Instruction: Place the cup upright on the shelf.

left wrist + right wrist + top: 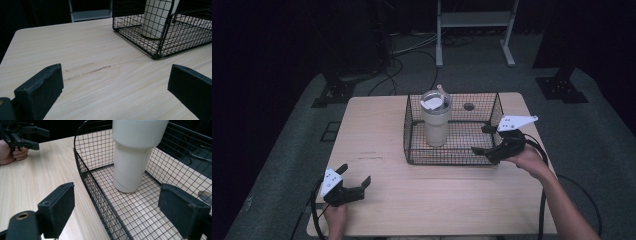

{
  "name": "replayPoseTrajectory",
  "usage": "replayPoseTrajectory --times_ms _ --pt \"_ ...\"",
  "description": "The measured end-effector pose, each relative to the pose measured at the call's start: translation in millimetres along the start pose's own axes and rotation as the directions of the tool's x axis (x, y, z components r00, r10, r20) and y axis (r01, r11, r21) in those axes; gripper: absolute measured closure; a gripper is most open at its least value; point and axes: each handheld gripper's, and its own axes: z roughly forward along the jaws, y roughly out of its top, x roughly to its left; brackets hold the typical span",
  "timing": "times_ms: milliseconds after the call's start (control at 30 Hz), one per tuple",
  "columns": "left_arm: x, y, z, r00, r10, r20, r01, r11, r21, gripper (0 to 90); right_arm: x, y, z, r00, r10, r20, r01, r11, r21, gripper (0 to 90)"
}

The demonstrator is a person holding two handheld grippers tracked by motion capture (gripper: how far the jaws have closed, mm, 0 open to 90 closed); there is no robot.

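Nearest the lens, the right gripper (117, 212) has its jaws spread wide, straddling the near wall of the wire basket (96, 192). One tumbler (136, 152) stands upright inside the basket, long axis vertical, straight ahead of this gripper and apart from it. One left gripper (346, 186) (also spread, holding nothing) rests well apart at the table's (377, 135) front-left corner; the right one is nearer.
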Motion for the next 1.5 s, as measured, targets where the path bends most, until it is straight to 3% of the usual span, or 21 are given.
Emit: replayPoseTrajectory --times_ms 1167,1500 --pt "0.2 0.0 -0.4 1.0 -0.001 -0.002 0.001 1.0 0.003 0.0 31.4 -43.7 -17.7 0.9996 -0.007 -0.026 0.006 0.999 -0.036 13.3" --pt "0.0 0.0 -0.5 1.0 0.0 -0.002 0.0 1.0 0.004 0.0 38.5 -61.3 -22.6 0.9993 0.016 -0.034 -0.018 0.999 -0.037 13.7"
